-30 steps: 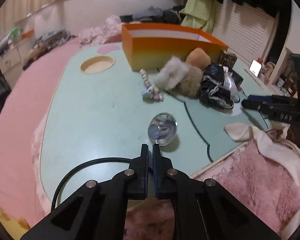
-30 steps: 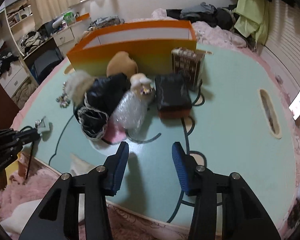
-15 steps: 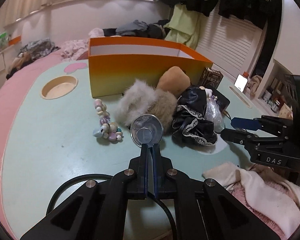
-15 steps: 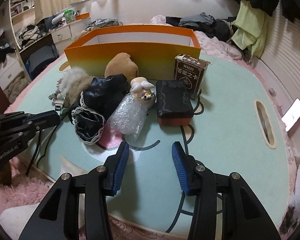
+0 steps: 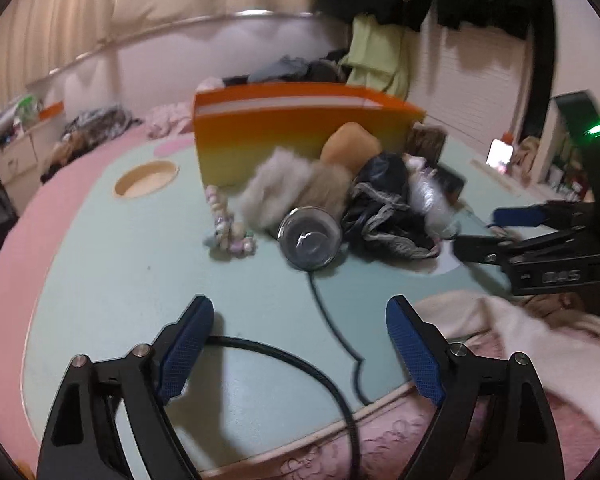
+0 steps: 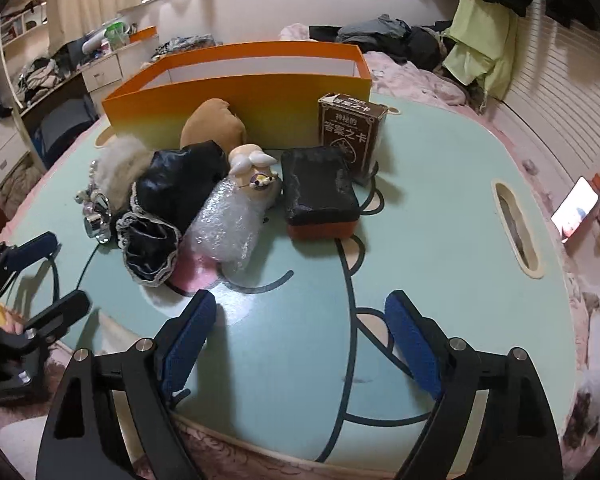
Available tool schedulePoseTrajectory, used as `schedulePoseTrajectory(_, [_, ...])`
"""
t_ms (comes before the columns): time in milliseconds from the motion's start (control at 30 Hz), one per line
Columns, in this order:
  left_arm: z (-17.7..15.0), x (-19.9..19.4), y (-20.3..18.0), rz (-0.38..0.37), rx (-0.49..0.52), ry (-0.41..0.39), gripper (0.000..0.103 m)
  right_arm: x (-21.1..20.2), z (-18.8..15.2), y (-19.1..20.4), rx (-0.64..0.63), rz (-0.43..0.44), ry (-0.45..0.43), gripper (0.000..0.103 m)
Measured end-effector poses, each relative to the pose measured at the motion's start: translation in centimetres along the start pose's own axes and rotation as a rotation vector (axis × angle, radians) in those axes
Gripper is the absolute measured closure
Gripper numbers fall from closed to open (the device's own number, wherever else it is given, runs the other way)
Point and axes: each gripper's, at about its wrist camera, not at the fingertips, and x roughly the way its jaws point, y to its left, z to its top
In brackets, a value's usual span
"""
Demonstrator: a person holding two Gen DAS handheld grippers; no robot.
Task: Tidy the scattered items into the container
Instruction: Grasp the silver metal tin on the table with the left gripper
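Both grippers, left (image 5: pixel 300 332) and right (image 6: pixel 300 328), have just been opening and now gape wide, empty. The released mirror (image 5: pixel 310 238) lies against the pile, outside the box (image 6: pixel 236 92). Its trailing cable (image 5: pixel 300 364) could snag either gripper's next reach.

Both grippers spread wide, nothing held.
The left gripper (image 5: pixel 300 336) fills the lower frame of its view, jaws just opened wide, nothing between them. The right gripper (image 6: pixel 298 330) sits likewise low in its frame, jaws just widened, gap empty.
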Motion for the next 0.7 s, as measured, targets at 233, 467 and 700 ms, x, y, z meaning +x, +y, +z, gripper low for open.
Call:
schedulePoseTrajectory(233, [-0.01, 0.26, -0.03, 0.012, 0.010, 0.020, 0.000, -0.02, -0.08, 0.21, -0.002, 0.001, 0.004, 0.016])
schedulePoseTrajectory(467, [0.16, 0.27, -0.01, 0.018, 0.012, 0.026, 0.000, 0.20, -0.13, 0.46, -0.020, 0.013, 0.019, 0.007])
schedulePoseTrajectory(700, [0.05, 0.33, 0.06, 0.018, 0.014, 0.027, 0.000, 0.45, -0.22, 0.37, -0.035, 0.022, 0.034, 0.000])
